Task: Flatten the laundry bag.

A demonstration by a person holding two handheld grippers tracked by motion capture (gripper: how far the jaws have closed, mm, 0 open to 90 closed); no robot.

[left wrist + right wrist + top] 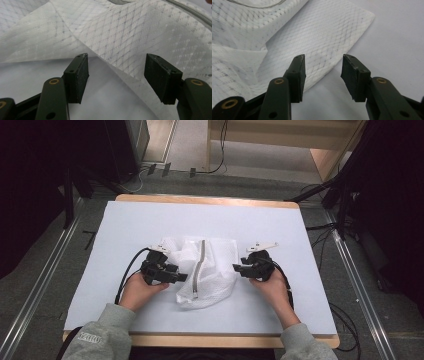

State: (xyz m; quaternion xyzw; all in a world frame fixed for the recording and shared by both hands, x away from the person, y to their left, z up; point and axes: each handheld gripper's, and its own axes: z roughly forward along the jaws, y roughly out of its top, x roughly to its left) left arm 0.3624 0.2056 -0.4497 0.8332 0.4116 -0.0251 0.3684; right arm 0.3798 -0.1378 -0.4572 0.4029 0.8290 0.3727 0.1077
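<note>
A white mesh bag (pixel 205 270) with a grey zipper (pixel 199 268) lies crumpled in the middle of the white table cover (pixel 150 220). My left gripper (pixel 181 277) sits at the bag's left side, jaws open. In the left gripper view a fold of the mesh (pixel 130 37) rises just beyond the left gripper (pixel 117 75), whose pads press on nothing. My right gripper (pixel 237 268) is at the bag's right edge. In the right gripper view the right gripper (pixel 323 75) is open over a flat corner of the mesh (pixel 329 37), which reaches between the tips unpinched.
The table's wooden edge (pixel 210 200) frames the white cover. Cables (pixel 320 227) trail over the floor to the right, and black stands (pixel 345 195) rise at both sides. A person's grey sleeves (pixel 100 335) come in from the bottom.
</note>
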